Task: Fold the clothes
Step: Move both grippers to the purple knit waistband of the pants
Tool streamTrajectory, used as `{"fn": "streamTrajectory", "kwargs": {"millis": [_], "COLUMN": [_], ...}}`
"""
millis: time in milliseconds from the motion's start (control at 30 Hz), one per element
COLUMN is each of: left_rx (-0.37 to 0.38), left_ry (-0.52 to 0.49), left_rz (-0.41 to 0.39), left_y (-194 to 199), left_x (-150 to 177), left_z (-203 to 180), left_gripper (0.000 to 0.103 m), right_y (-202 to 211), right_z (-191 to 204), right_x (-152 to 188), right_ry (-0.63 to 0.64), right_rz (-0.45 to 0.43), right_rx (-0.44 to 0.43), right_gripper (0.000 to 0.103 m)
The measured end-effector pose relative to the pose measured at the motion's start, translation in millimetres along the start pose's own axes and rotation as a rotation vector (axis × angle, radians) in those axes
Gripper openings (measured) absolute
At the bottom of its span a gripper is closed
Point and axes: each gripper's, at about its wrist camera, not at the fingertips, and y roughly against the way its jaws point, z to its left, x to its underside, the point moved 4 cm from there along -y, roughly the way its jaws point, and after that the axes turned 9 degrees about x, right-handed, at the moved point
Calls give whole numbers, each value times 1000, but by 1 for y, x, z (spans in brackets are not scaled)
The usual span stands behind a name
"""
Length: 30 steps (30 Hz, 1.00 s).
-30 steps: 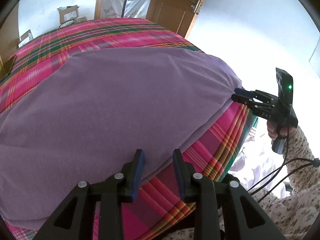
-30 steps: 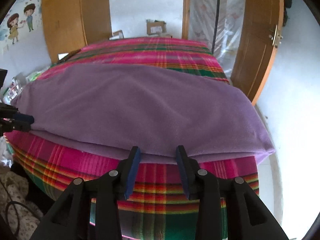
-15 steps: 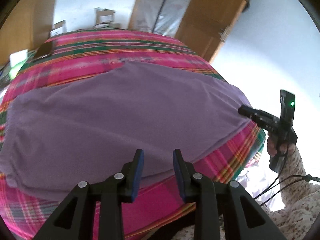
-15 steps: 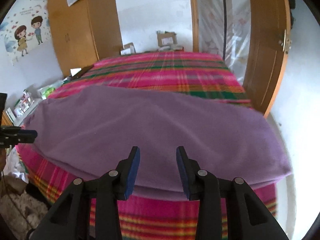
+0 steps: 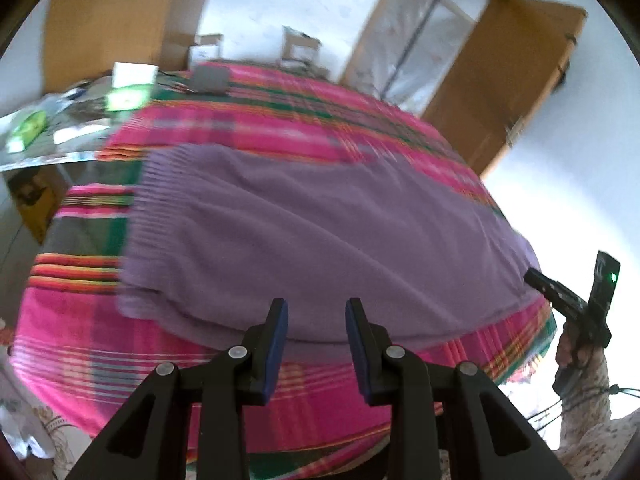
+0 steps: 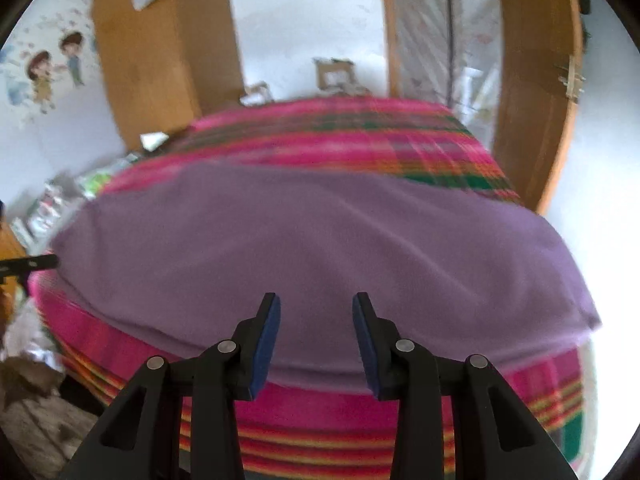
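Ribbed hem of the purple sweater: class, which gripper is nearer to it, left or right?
Left. The left gripper is by the sweater's near edge toward the ribbed hem; the right gripper is at the garment's opposite end, away from the hem.

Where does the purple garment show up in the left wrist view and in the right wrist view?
Left wrist view: the purple garment fills the middle, spread on the plaid bedspread, ribbed hem at the left, beyond the open left gripper.
Right wrist view: it spans the middle band, beyond the open right gripper.
Shared landmark: the wooden door, on the right in both.
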Motion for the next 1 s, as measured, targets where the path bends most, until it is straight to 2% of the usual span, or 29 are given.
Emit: {"fn": "streamTrajectory", "kwargs": {"millis": [100,167,300,533,600,767,1000], "left_rx": [-45,-49,-16,25,19,1,-36], "left_ry": [67,133,286,334,364,363,370], "left_rz": [-49,-81,-112,-118,-109,-80,-61], "left_y": [15,25,33,30,29,24,16], "left_x": [-3,-5,-4,-10,-11,-11,-13], "left_z": [20,36,65,75,81,82,83], "left_gripper": [30,30,31,33,35,37,37], "right_y": [-3,-8,-18,-32,-37,-43,-57], "right_z": [35,62,118,212,231,275,307], "right_x": [-14,-22,-34,-33,-30,-18,-13], "right_ry": [59,104,194,365,399,479,520], "right_rz": [-25,-37,-38,-7,7,29,68], "right_rx": [-78,-144,-266,-471,-497,-540,-558], "right_gripper": [39,39,39,39,39,39,39]}}
